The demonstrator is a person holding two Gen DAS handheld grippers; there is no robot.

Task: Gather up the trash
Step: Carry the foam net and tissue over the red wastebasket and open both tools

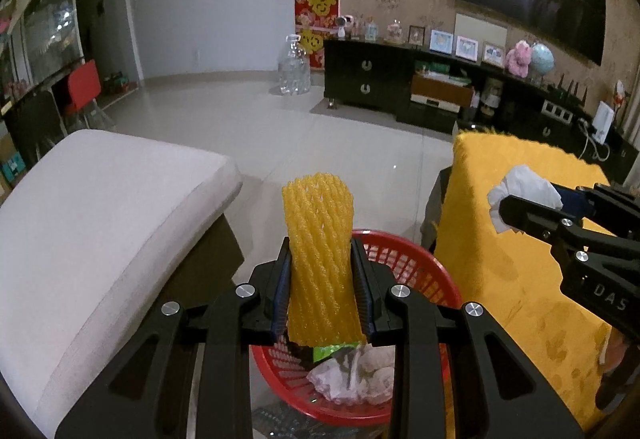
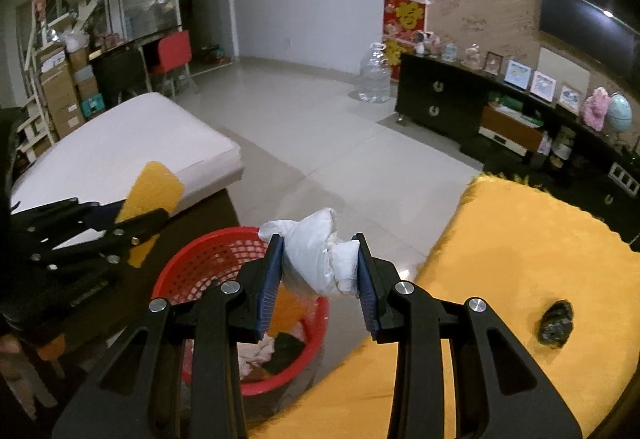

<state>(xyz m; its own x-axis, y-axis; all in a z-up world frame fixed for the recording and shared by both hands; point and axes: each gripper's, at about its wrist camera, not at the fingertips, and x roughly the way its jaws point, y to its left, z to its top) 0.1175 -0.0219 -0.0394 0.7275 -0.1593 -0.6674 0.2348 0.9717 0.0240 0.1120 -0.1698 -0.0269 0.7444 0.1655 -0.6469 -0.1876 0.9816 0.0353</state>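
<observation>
My left gripper (image 1: 320,263) is shut on a yellow foam fruit net (image 1: 318,251) that stands upright between its pads, right above a red plastic basket (image 1: 416,259). Crumpled tissue and a green wrapper lie in that basket. My right gripper (image 2: 320,259) is shut on a crumpled white tissue wad (image 2: 316,255), held over the right rim of the red basket (image 2: 200,259). In the left wrist view the right gripper (image 1: 508,207) with its white tissue (image 1: 524,183) hangs over the yellow cloth. In the right wrist view the left gripper (image 2: 156,219) and the yellow net (image 2: 152,191) show at left.
A yellow cloth-covered surface (image 2: 520,279) lies right of the basket, with a dark crumpled scrap (image 2: 556,323) on it. A white cushioned seat (image 1: 100,207) stands to the left. Tiled floor, a black TV cabinet (image 1: 400,87) and a clear water jug (image 1: 295,67) lie beyond.
</observation>
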